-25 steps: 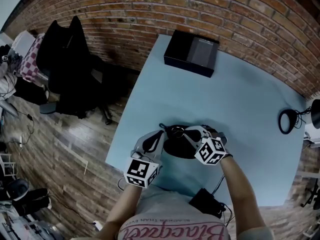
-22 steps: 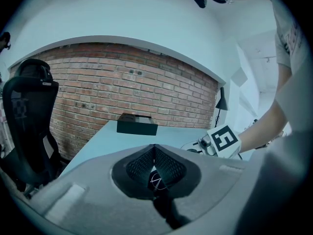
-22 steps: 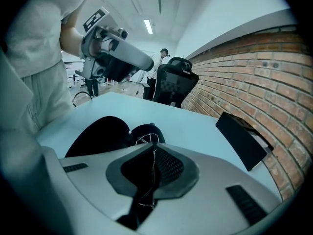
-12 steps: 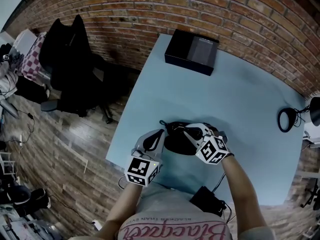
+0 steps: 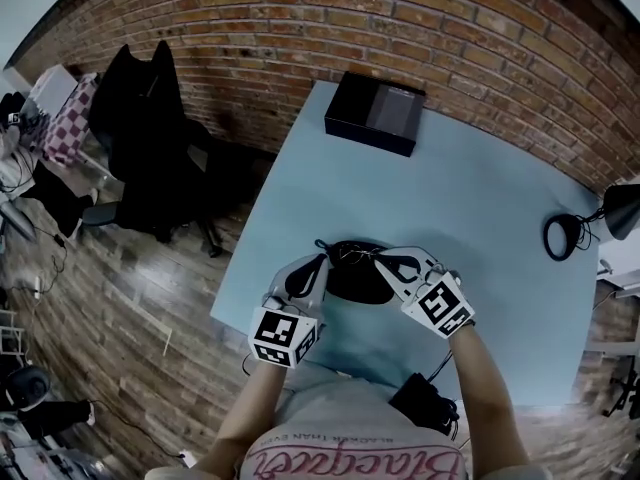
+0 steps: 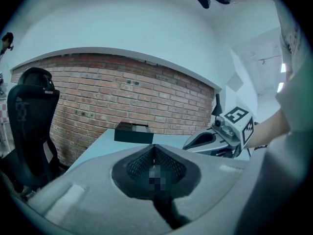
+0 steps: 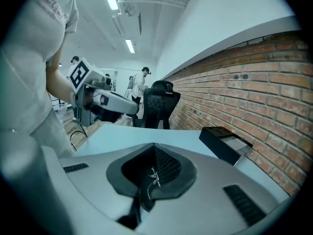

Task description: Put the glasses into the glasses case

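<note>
The black oval glasses case (image 5: pixel 352 286) lies on the light blue table (image 5: pixel 480 218) near its front edge. Dark-framed glasses (image 5: pixel 350 252) hang just over the case's far rim, stretched between my two grippers. My left gripper (image 5: pixel 321 262) is shut on the glasses' left end; a dark part sits between its pads (image 6: pixel 146 168). My right gripper (image 5: pixel 380 259) is shut on the right end, and a thin wire-like piece (image 7: pixel 152 174) shows at the seam of its pads. Most of the frame is hidden in both gripper views.
A black box (image 5: pixel 375 113) stands at the table's far edge. A desk lamp's round base (image 5: pixel 560 236) is at the right edge, a black device with a cable (image 5: pixel 425 403) at the front edge. A black office chair (image 5: pixel 140 138) stands on the wood floor to the left.
My right gripper has drawn a little to the right and towards me. The left gripper has hardly moved. The glasses stay held over the case.
</note>
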`<control>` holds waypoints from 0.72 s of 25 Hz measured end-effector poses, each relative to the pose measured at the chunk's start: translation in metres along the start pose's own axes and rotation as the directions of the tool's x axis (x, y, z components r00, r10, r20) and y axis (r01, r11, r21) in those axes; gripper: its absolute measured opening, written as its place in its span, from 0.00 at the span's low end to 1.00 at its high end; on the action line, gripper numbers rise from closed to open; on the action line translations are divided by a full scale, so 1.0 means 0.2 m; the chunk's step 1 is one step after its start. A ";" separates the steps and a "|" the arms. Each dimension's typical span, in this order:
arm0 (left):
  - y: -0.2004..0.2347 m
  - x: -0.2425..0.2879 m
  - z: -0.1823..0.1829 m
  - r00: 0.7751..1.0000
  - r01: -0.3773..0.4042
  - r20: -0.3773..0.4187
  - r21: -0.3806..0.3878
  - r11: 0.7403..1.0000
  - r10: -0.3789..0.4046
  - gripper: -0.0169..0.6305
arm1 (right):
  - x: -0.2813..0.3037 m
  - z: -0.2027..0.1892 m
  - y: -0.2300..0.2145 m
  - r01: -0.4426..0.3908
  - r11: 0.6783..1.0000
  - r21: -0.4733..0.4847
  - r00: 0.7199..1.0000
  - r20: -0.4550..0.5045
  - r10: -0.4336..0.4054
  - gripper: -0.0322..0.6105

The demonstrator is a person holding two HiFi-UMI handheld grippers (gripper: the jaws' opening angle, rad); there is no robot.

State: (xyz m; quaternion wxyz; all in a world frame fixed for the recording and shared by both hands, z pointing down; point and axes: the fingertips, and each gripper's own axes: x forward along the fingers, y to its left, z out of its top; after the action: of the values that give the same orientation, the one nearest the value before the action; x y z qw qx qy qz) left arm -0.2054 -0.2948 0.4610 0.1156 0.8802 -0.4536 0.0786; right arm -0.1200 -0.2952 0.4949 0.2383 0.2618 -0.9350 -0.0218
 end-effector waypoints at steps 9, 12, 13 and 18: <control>-0.08 -0.04 0.11 0.997 0.022 0.068 0.044 0.999 -0.025 0.04 | -0.34 0.25 0.00 0.188 0.963 0.192 0.960 0.171 -0.221 0.06; -0.11 -0.07 0.17 0.995 0.031 0.096 0.061 0.998 -0.037 0.04 | -0.46 0.31 0.01 0.255 0.937 0.239 0.934 0.192 -0.303 0.06; -0.12 -0.08 0.19 0.994 0.034 0.105 0.068 0.997 -0.041 0.04 | -0.50 0.33 0.02 0.274 0.926 0.261 0.923 0.200 -0.329 0.06; -0.20 -0.12 0.28 0.985 0.053 0.160 0.097 0.994 -0.068 0.04 | -0.66 0.39 0.02 0.370 0.859 0.353 0.866 0.205 -0.457 0.06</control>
State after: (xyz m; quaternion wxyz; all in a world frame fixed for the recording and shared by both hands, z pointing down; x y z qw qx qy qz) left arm -0.1847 -0.2684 0.3956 0.0395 0.9015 -0.4304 0.0235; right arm -0.0583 -0.2320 0.3695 0.0495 0.4856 -0.8721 0.0333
